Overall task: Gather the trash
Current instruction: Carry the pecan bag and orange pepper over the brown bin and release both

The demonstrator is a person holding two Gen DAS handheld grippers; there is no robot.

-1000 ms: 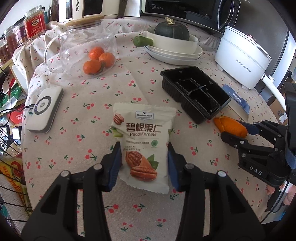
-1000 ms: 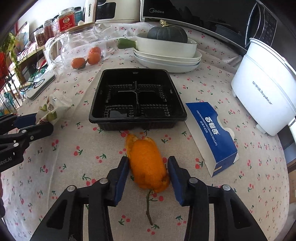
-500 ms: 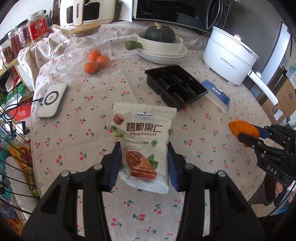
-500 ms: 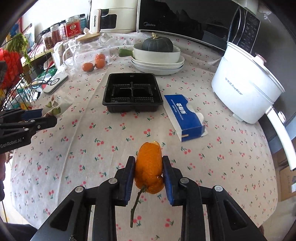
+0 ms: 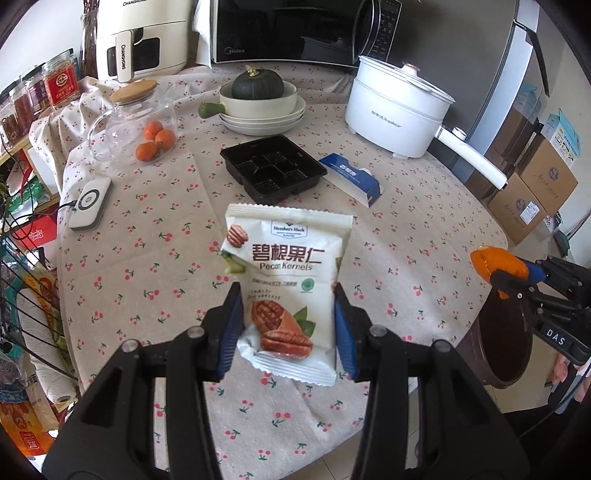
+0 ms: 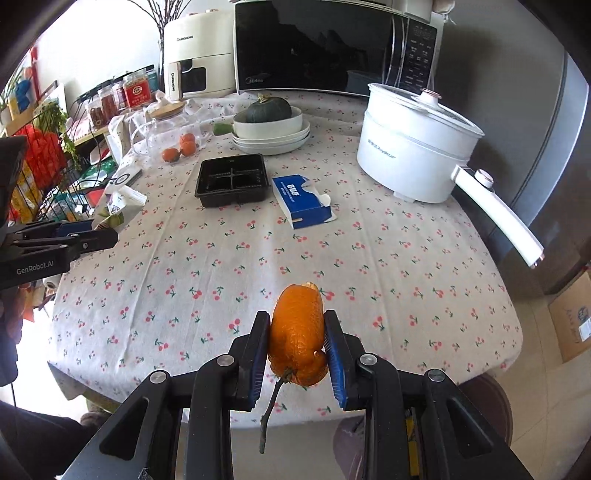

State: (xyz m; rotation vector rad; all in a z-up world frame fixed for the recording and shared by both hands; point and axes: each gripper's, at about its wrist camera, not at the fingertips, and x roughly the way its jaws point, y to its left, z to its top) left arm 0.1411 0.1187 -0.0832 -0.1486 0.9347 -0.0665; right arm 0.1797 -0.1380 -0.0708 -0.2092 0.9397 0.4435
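Note:
My left gripper (image 5: 288, 325) is shut on a white pecan kernels packet (image 5: 286, 280), lifted clear above the cherry-print tablecloth (image 5: 177, 258). My right gripper (image 6: 297, 345) is shut on an orange peel (image 6: 297, 332) with a stem hanging from it, held near the table's front edge. In the left wrist view the right gripper (image 5: 517, 275) shows at the far right, with the peel (image 5: 495, 260) above a dark brown bin (image 5: 506, 343) beside the table. A black plastic tray (image 5: 273, 170) and an open blue box (image 5: 351, 177) lie on the table.
A white electric pot (image 5: 399, 110) with a long handle stands at the back right. Stacked bowls with a green squash (image 5: 258, 99), a glass jar (image 5: 140, 122) with oranges, a white charger pad (image 5: 90, 203) and a microwave (image 5: 295, 29) sit behind. A wire rack (image 5: 22, 295) stands left; cardboard boxes (image 5: 532, 192) right.
Both grippers rose and pulled back from the table, carrying the packet and the peel. The right jaws closed tight on the peel and lifted it off the cloth; the bin came into view.

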